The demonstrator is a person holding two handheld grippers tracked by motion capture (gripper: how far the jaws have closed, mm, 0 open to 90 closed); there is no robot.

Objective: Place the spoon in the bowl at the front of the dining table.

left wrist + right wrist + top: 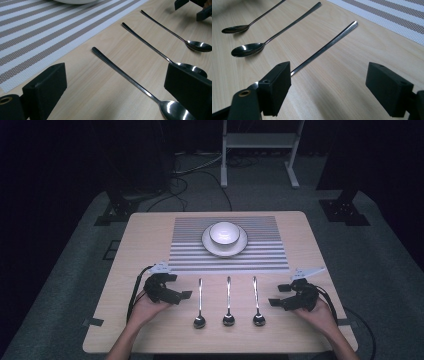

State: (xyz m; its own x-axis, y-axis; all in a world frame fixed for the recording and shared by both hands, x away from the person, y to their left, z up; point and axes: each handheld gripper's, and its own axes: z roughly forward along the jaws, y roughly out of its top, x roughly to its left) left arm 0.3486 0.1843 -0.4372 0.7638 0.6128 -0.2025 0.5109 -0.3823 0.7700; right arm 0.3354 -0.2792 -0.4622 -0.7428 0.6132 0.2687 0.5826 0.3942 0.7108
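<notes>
Now: grippers flank three spoons

Both sets of jaws spread, holding nothing. Nearer the person than the placemat [229, 245], the spoons lie handles away — left spoon [199, 302] just beside the left gripper [182, 296], right spoon [256, 301] beside the right gripper [276, 303], probably equally close.

I see a white bowl [224, 233] on a grey-and-white striped placemat [260, 251], 3 silver spoons [228, 301] below it, pale wood table [145, 240].
</notes>
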